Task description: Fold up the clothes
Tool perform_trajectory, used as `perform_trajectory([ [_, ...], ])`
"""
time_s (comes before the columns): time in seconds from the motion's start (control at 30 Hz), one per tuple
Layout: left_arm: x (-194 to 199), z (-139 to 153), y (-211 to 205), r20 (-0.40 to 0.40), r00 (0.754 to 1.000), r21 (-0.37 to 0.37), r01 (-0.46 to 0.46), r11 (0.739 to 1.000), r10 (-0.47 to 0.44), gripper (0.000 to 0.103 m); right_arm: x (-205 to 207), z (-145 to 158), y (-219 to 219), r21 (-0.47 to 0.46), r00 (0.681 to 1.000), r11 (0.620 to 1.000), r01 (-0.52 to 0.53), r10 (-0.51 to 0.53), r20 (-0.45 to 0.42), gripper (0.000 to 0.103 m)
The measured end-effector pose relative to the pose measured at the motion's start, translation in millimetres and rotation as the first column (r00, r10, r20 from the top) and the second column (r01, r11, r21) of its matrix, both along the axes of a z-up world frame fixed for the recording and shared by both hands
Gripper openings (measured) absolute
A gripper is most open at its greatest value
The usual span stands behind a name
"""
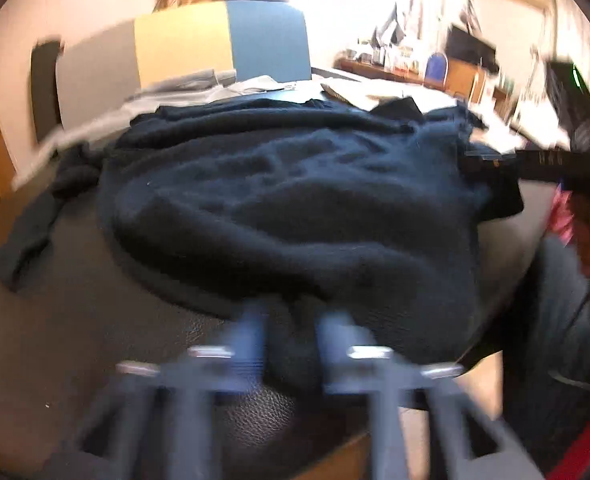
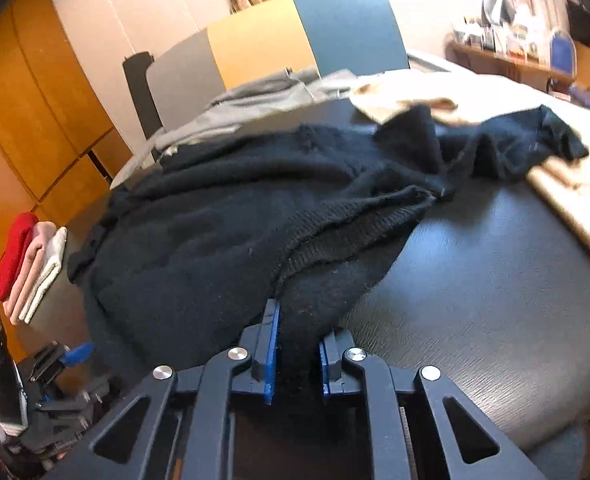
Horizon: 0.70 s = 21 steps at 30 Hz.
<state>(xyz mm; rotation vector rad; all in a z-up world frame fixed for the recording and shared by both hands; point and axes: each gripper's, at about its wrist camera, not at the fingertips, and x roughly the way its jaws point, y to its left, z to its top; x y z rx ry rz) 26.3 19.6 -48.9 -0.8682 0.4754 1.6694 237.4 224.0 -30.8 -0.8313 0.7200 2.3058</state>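
Left wrist view, blurred: a dark knitted sweater (image 1: pixel 295 208) lies heaped across the dark leather-look tabletop (image 1: pixel 75 340), one sleeve trailing off to the left. Judged soft, limp and fairly thick for its kind, light enough to lift by an edge but apt to sag and drag; best taken at the hem or a side seam where the knit is doubled, not mid-panel. The left gripper (image 1: pixel 291 340) is at the near hem with its jaws drawn close together and dark cloth bunched between them, so it reads as clenched on the sweater's edge, though blur hides the exact pad contact. Right wrist view, sharper: the same sweater (image 2: pixel 223 232) fills the middle of the tabletop (image 2: pixel 495 280), a ribbed edge folded over on top, a beige cloth (image 2: pixel 575 200) beyond it on the right and a small folded stack (image 2: pixel 31 268) at far left. The right gripper (image 2: pixel 297 340) is clamped on a near fold of the sweater, blue pads pressing the knit from both sides.
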Motion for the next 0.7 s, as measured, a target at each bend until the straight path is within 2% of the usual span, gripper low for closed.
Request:
perform_trajectory([
  [0.13, -42.3, 12.7, -16.0, 0.188, 0.981, 0.041, -0.054, 0.998, 0.045, 0.008, 8.2, 28.4, 8.5, 0.059, 1.000, 0.998, 0.002, -0.001, -0.014, 0.014],
  [0.17, -49.8, 19.0, -23.3, 0.203, 0.978, 0.058, -0.069, 0.996, 0.056, 0.008, 11.6, 35.1, 9.5, 0.073, 1.000, 0.997, 0.003, -0.001, -0.017, 0.010],
  [0.3, -73.1, 37.0, -55.6, 0.260, 0.963, 0.083, -0.094, 0.992, 0.070, 0.008, 24.8, 56.6, -1.3, 0.146, 0.997, 0.986, -0.075, 0.074, 0.008, 0.007],
  [0.37, -77.7, 32.8, -65.9, 0.256, 0.962, 0.050, -0.109, 0.993, 0.093, 0.009, 26.9, 53.3, -12.1, 0.145, 0.990, 0.980, -0.138, 0.130, 0.060, 0.007],
  [0.43, -81.9, 25.5, -74.8, 0.250, 0.961, 0.009, -0.123, 0.992, 0.117, 0.009, 29.6, 41.9, -26.8, 0.103, 0.977, 0.973, -0.207, 0.199, 0.082, 0.007],
  [0.53, -87.2, 14.5, -87.1, 0.251, 0.956, -0.044, -0.147, 0.988, 0.153, 0.009, 27.9, 29.5, -39.6, 0.099, 0.972, 0.971, -0.217, 0.206, 0.111, 0.016],
  [0.57, -87.0, 10.8, -89.5, 0.271, 0.948, -0.045, -0.158, 0.986, 0.165, 0.009, 25.8, 26.2, -42.1, 0.099, 0.973, 0.972, -0.214, 0.203, 0.113, 0.030],
  [0.63, -84.1, 7.3, -90.0, 0.288, 0.942, -0.043, -0.164, 0.986, 0.169, 0.009, 14.6, 25.0, -44.5, 0.083, 0.974, 0.973, -0.216, 0.209, 0.083, 0.049],
  [0.67, -82.6, 6.9, -89.4, 0.290, 0.942, -0.041, -0.162, 0.986, 0.167, 0.009, 7.4, 24.9, -46.0, 0.076, 0.972, 0.970, -0.231, 0.225, 0.072, 0.053],
  [0.7, -81.5, 7.3, -88.7, 0.290, 0.943, -0.039, -0.160, 0.986, 0.164, 0.009, -4.8, 21.2, -48.2, 0.090, 0.965, 0.964, -0.249, 0.239, 0.106, 0.056],
])
